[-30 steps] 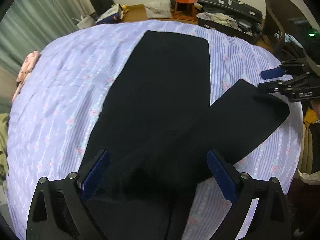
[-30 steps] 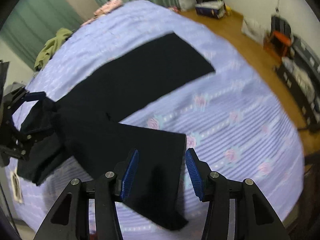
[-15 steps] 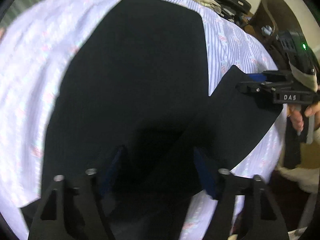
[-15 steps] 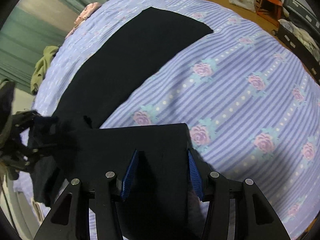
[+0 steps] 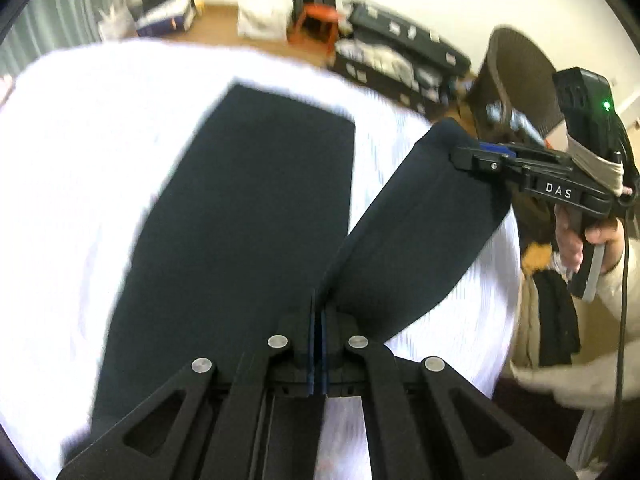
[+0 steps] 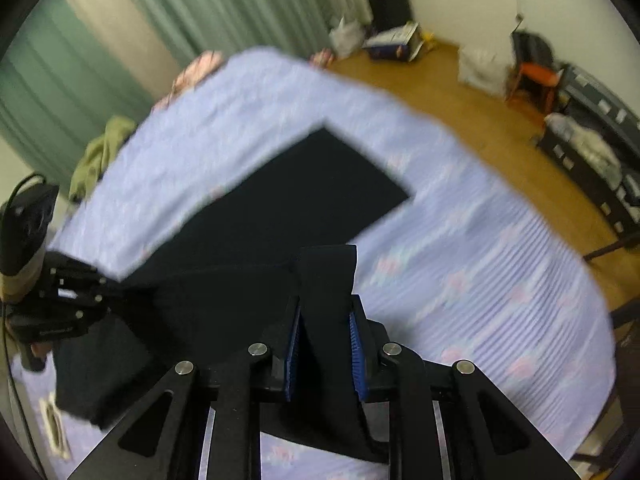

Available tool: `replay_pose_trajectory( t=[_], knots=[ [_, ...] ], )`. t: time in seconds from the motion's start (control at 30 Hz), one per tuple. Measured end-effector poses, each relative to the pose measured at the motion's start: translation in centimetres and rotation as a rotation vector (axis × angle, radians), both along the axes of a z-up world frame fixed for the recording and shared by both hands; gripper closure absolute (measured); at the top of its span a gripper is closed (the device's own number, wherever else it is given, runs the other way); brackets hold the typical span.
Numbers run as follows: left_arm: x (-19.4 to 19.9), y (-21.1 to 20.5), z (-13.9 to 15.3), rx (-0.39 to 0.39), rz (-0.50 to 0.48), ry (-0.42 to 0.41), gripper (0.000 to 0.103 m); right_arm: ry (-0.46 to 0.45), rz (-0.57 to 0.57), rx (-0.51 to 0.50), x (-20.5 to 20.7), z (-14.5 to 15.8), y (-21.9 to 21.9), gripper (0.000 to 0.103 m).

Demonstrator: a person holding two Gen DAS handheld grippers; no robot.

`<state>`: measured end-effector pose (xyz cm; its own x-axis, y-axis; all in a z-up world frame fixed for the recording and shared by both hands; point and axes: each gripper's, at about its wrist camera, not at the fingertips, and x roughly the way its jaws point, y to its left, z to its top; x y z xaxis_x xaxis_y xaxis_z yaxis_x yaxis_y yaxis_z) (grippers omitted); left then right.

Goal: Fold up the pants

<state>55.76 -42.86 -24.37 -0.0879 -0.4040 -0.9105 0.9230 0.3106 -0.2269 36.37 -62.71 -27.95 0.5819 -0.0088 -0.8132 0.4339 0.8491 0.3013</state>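
Black pants point(image 5: 248, 216), plain dark fabric, spread on the bed w/ striped floral sheet point(image 6: 480, 264). One leg lies flat & straight, hem toward far side of bed. Other leg point(image 5: 416, 232) angled out to the right, lifted off the sheet, hem end bunched & raised. Crotch/waist area nearest the left-wrist view, gathered into a ridge. Fabric smooth on the flat leg, creased lengthwise on the raised one.
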Motion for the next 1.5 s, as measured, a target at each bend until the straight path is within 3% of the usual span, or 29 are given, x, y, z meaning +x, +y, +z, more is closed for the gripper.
replay_pose_trajectory(
  t=[0.13,0.23,0.5,0.67,0.73,0.83,0.9,0.97,1.1,1.23,1.4,1.5],
  knots=[
    [3.2,-3.1,1.1,-0.024,0.009,-0.068,0.099,-0.057,-0.008,-0.097,4.4,3.1,-3.2,0.08],
    [6.6,-5.3,-0.9,0.009,0.052,-0.046,0.099,-0.054,0.026,-0.123,8.6,3.1,-6.0,0.08],
    [11.2,-7.6,-6.3,0.131,0.069,-0.099,0.099,0.125,0.136,-0.215,18.5,-2.1,-8.4,0.08],
    [13.2,-7.2,-8.4,0.158,0.124,-0.118,0.099,0.208,0.083,-0.311,21.0,-4.4,-9.1,0.081],
    [13.9,-6.8,-8.9,0.153,0.144,-0.087,0.099,0.222,0.046,-0.327,21.6,-4.8,-9.9,0.078],
    [14.5,-6.3,-8.4,0.116,0.204,-0.065,0.091,0.201,0.001,-0.28,20.9,-4.0,-10.6,0.06],
    [14.8,-5.9,-6.8,0.076,0.256,-0.083,0.066,0.168,-0.023,-0.293,19.5,-2.9,-10.2,0.051],
    [14.5,-4.9,-4.5,0.002,0.295,-0.112,0.052,0.15,-0.024,-0.318,18.3,-1.8,-9.3,0.047],
    [10.8,-1.1,0.3,-0.096,0.307,-0.23,0.049,0.087,-0.005,-0.297,15.2,0.2,-7.0,0.044],
    [5.7,2.8,3.4,-0.134,0.345,-0.309,0.045,0.049,0.05,-0.27,11.9,1.6,-3.5,0.044],
    [-0.9,8.8,4.2,-0.088,0.485,-0.29,0.045,0.055,0.15,-0.201,7.6,3.0,1.6,0.044],
    [-5.1,13.0,5.1,-0.074,0.605,-0.22,0.045,0.063,0.214,-0.165,4.6,4.4,4.9,0.044]
  ],
)
